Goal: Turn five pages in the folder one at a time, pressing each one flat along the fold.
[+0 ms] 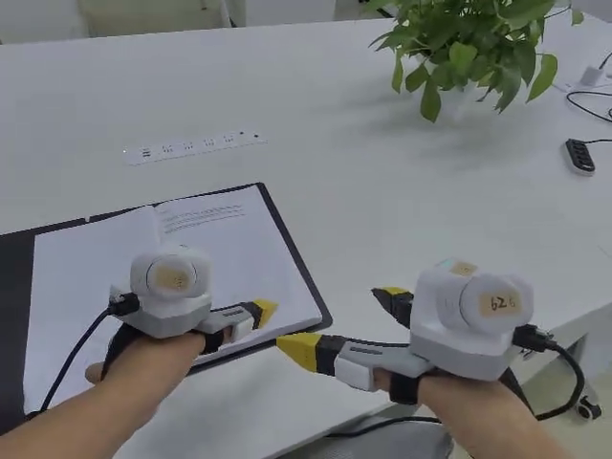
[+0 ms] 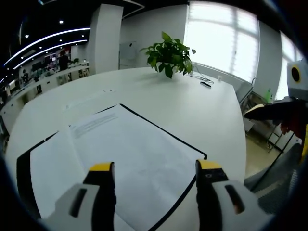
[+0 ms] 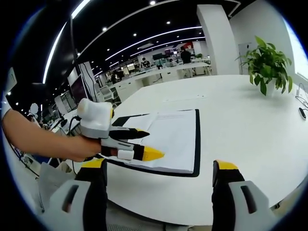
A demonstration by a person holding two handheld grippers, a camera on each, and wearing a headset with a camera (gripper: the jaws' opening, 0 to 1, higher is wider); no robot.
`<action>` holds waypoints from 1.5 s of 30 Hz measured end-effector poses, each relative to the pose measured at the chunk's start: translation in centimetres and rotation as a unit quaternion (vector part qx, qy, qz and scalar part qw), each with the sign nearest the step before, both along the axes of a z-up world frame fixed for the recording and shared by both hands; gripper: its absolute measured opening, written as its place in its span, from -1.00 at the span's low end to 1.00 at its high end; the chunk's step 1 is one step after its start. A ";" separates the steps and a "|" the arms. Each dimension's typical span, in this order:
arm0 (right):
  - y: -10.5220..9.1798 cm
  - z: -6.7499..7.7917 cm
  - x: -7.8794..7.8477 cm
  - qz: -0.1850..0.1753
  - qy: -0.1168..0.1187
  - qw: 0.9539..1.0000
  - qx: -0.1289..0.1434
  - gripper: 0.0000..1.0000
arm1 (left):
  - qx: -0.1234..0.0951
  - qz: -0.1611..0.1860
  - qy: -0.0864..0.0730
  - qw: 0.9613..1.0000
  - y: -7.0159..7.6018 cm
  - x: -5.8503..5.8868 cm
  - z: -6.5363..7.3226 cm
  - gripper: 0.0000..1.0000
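The fingers of the left gripper are standing wide apart and gripping nothing, hovering just above the right-hand page of the open folder with their yellow tips pointing across the sheet towards its far edge. The fingers of the right gripper are also spreading wide and empty, sitting just beside the folder's right edge, over the front edge of the surface and apart from the paper. In the head view the left gripper is hanging over the page's near right corner, while the right gripper is aiming leftwards at that same corner. The folder is lying open and flat at the front left part of the surface, its black cover framing white printed pages. The sheets are looking thin, light and floppy, likely slick against one another, so two may be lifting together, and a hard pull could be creasing or tearing them at the binding. The free right edge near the lower corner is probably offering the best hold, pinched lightly on a single sheet. A potted plant is standing well apart at the far right corner.
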State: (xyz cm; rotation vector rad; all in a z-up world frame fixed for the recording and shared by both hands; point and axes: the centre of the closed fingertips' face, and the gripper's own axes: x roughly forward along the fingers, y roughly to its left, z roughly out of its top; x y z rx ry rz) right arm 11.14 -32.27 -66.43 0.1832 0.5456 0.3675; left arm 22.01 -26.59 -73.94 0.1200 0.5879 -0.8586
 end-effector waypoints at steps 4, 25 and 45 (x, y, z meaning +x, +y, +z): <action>-0.2 -0.1 0.0 -0.003 0.002 1.000 0.001 0.80 | -0.002 0.012 -0.002 1.000 -0.9 0.1 -0.8 0.36; -0.7 -1.3 0.0 -0.010 0.019 1.000 0.010 0.76 | 0.031 0.056 -0.043 0.997 -2.3 -0.3 -4.0 0.30; -0.6 -1.6 0.3 0.000 0.025 1.000 0.007 0.75 | 0.008 0.043 -0.077 0.996 -1.9 -0.6 -3.9 -0.03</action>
